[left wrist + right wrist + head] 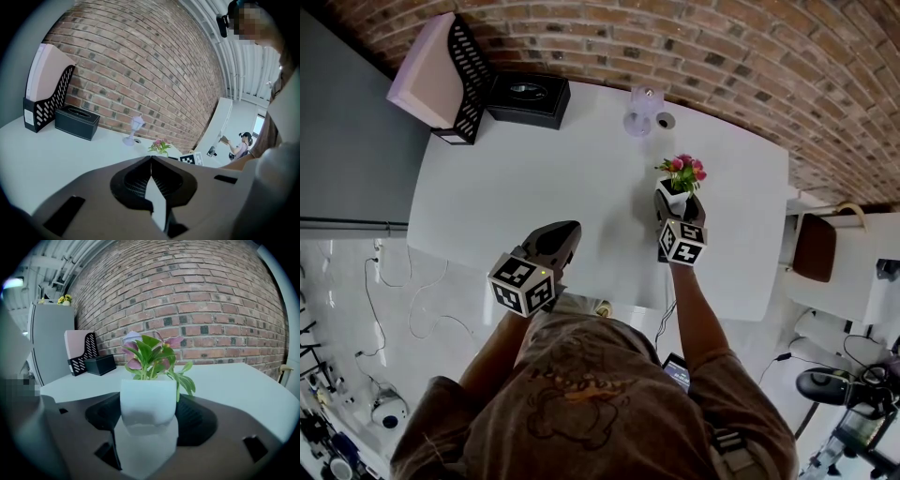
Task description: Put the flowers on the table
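Overhead, right tool (pixel 679 202) hides base of flower pot (pixel 676 198).

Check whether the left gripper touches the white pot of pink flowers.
Apart. Head view: bare white table separates left gripper from the white flower pot.

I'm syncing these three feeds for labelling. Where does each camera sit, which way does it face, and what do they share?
Head view: on the person's head, steeply down at the white table; torso, both arms, left gripper, right gripper.
Left gripper view: on that gripper, across the table toward the brick wall; shut jaws, a forearm.
Right gripper view: likewise toward the wall; jaws on the flower pot.
All three share the flower pot and black file holder.
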Tool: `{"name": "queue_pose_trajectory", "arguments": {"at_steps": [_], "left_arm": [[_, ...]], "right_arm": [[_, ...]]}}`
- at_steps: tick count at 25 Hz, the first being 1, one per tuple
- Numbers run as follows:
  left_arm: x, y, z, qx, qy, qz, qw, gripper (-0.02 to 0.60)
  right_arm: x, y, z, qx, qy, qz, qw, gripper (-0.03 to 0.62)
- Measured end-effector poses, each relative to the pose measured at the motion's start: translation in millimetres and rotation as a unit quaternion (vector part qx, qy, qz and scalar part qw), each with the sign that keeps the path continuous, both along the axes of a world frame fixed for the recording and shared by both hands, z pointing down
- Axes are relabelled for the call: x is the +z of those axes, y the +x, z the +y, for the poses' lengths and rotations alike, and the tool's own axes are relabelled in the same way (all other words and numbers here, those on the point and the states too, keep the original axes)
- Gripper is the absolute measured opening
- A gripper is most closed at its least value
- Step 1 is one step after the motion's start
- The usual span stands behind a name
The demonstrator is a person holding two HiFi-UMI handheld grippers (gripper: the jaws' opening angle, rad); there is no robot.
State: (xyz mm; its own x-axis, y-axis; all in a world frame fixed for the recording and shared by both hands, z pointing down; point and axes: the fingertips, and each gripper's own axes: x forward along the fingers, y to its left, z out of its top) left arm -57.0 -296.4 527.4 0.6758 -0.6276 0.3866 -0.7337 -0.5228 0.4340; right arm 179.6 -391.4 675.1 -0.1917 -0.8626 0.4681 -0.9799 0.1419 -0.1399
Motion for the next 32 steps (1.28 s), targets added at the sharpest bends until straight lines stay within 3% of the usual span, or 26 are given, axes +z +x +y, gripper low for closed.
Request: {"name": "queue_pose_trajectory", "arguments": {"at_steps": [27,32], "left_arm": [[-2,6,6,-0.001,-0.004,0.011,0.9999,0.021],[-2,9,9,0.0,-0.006,0.014,0.9999,0.021]], "right_arm": [[13,4,19,-0.009,-0.025,-0.004,1.0,0.342],[13,5,26,-0.019,-0.034,-0.009,0.999,0.376]]}}
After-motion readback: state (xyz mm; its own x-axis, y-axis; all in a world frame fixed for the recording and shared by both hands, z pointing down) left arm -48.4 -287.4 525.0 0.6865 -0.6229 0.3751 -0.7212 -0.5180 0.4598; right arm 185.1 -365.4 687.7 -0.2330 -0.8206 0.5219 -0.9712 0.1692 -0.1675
